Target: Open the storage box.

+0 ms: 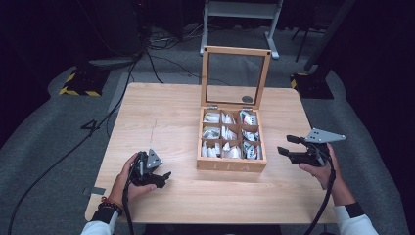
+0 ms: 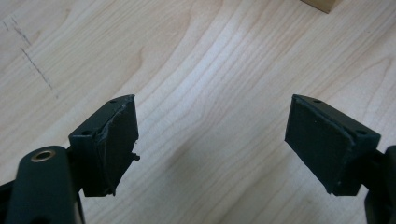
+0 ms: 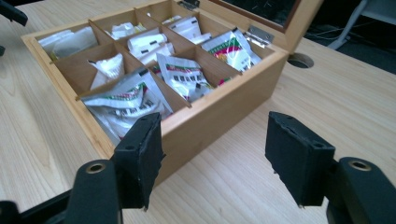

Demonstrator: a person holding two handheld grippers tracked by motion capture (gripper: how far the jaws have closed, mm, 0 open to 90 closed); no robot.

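Observation:
A wooden tea box (image 1: 232, 165) stands in the middle of the table with its glass lid (image 1: 236, 76) upright. Its compartments hold white tea bag packets (image 3: 126, 95), some with red and green print (image 3: 228, 46). My left gripper (image 1: 164, 178) rests low over the bare wood to the left of the box, open with nothing between its pads (image 2: 116, 144). My right gripper (image 1: 288, 145) hovers to the right of the box, open and empty, pointed at the box's near corner (image 3: 187, 135).
The light wooden table (image 1: 161, 117) has a round cable hole (image 3: 300, 60) behind the box. Dark pencil marks (image 2: 32, 60) cross the wood left of the box. Cables and stand feet lie on the grey floor beyond the table.

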